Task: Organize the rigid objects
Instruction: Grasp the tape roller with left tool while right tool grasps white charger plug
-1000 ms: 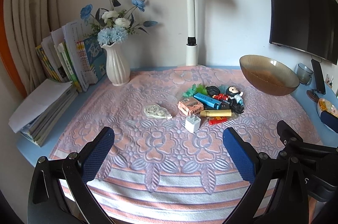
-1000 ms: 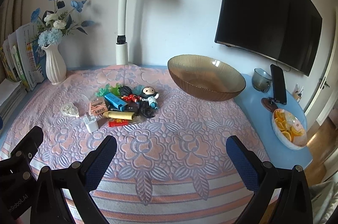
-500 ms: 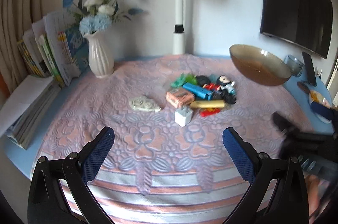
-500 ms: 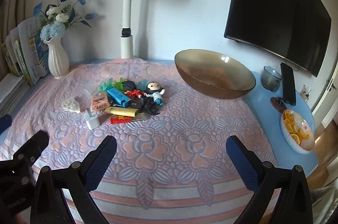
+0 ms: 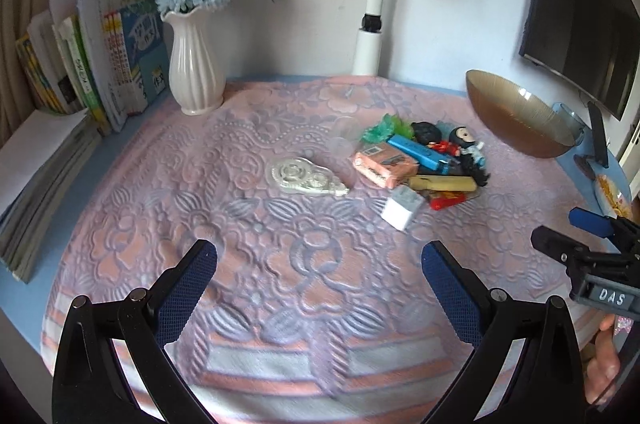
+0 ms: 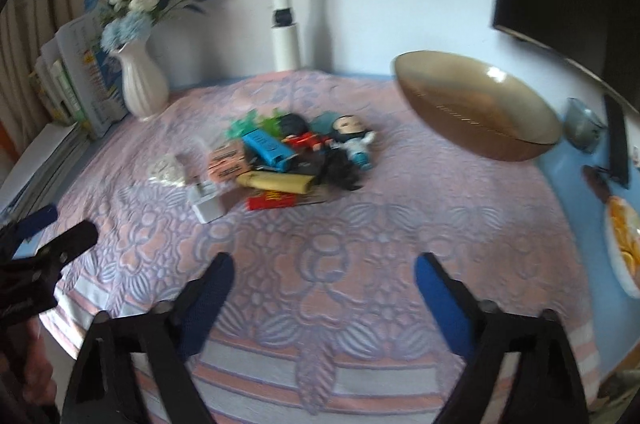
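On a patterned counter (image 5: 248, 128), both claws, left (image 5: 319, 266) and right (image 6: 323, 276), gape empty; the right's jaws have just been narrowing, apparently readying for the trinket pile (image 6: 280, 160) ahead.

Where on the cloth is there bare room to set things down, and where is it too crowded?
Free: the near cloth between the grippers and the white charger; the left stretch between the vase and the tape dispenser; the patch between the pile and the bowl. Crowded: the toy pile at centre.
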`<state>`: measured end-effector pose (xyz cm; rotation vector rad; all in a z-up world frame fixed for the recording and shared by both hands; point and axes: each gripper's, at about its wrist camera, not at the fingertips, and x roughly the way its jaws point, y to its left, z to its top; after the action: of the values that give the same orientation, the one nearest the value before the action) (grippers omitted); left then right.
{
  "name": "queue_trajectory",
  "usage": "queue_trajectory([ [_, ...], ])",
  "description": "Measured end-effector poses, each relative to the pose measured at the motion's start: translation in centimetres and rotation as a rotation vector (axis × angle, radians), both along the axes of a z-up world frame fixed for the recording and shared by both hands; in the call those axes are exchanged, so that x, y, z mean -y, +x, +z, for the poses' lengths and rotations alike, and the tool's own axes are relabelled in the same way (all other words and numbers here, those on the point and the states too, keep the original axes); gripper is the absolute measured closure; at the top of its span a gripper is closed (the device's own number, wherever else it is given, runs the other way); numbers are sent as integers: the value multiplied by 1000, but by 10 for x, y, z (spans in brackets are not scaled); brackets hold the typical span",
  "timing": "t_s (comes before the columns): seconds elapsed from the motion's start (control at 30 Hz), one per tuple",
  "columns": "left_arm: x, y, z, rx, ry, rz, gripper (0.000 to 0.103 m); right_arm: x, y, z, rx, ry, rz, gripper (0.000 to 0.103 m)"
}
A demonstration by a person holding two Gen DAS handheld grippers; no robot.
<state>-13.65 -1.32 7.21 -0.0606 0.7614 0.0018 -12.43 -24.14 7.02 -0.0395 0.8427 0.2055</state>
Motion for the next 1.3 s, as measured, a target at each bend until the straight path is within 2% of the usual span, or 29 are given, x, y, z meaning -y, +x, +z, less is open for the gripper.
queue_trajectory([
  [0.13, -17, 33, -4, -35, -30, -109, 2, -25, 13, -7, -33, 15, 106, 22],
  [0.2, -23, 50, -8, -53, -18, -140, 2, -43, 23, -8, -47, 26, 185, 22],
  [0.27, -28, 73, -15, -86, 6, -172, 5, -61, 33, -11, -53, -12, 217, 24],
  [0.37, -34, 103, -30, -150, 36, -270, 8, -80, 47, -19, -74, -23, 258, 25],
  [0.57, -43, 142, -53, -216, 70, -495, 8, -105, 76, -47, -133, -38, 307, 26],
  [0.67, -46, 156, -59, -231, 61, -577, 14, -110, 83, -54, -133, -35, 309, 26],
  [0.73, -45, 160, -60, -223, 61, -629, 15, -116, 85, -54, -116, -46, 322, 31],
  [0.77, -43, 161, -60, -224, 65, -656, 21, -118, 86, -55, -113, -48, 325, 32],
  [0.83, -40, 161, -61, -227, 65, -709, 35, -118, 87, -54, -103, -54, 322, 42],
  [0.87, -39, 161, -63, -235, 58, -718, 40, -119, 88, -54, -99, -54, 321, 47],
  [0.9, -37, 160, -63, -231, 66, -719, 40, -120, 90, -56, -110, -44, 329, 55],
  [1.0, -38, 156, -63, -224, 67, -705, 41, -121, 94, -63, -135, -20, 326, 64],
  [1.07, -39, 152, -62, -226, 54, -677, 41, -120, 92, -61, -120, -11, 328, 74],
  [1.23, -33, 136, -59, -221, 62, -537, 41, -110, 81, -54, -97, 15, 324, 76],
  [1.3, -30, 129, -53, -210, 38, -486, 41, -100, 77, -51, -105, 51, 312, 76],
])
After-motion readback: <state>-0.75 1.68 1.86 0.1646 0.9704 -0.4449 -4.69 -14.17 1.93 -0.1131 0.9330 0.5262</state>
